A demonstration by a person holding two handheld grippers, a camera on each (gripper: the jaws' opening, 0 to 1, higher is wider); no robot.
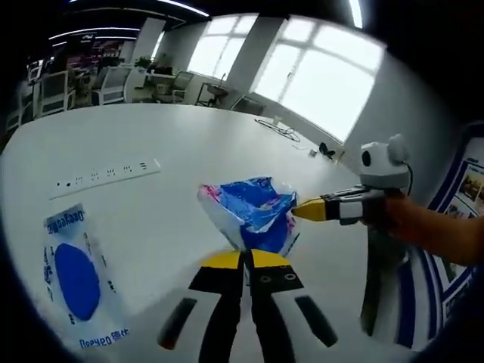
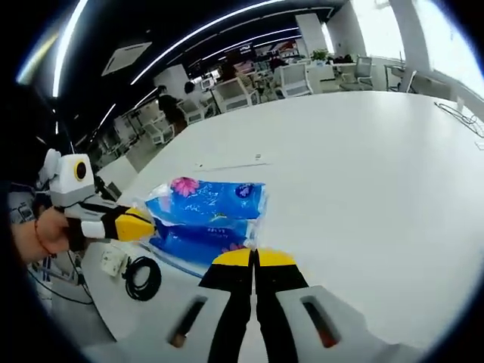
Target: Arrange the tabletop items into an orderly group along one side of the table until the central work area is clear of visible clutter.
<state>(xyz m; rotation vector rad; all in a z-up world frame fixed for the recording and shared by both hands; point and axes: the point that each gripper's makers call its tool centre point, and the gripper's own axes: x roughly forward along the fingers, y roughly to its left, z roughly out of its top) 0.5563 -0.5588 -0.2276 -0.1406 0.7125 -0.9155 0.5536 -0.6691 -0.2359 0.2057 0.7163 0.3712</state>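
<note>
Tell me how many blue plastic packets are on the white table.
2. The crinkled blue-and-pink plastic tissue pack is pinched between both grippers, left gripper and right gripper. The flat clear packet with a blue oval lies apart, near the table's edge. Others may sit out of frame.

Tissue pack (image 1: 253,214) held between both grippers (above the table (image 1: 151,136)).

Small print on the white-and-blue sachet (image 1: 76,276) and power strip (image 1: 106,176) sockets illegible.
</note>
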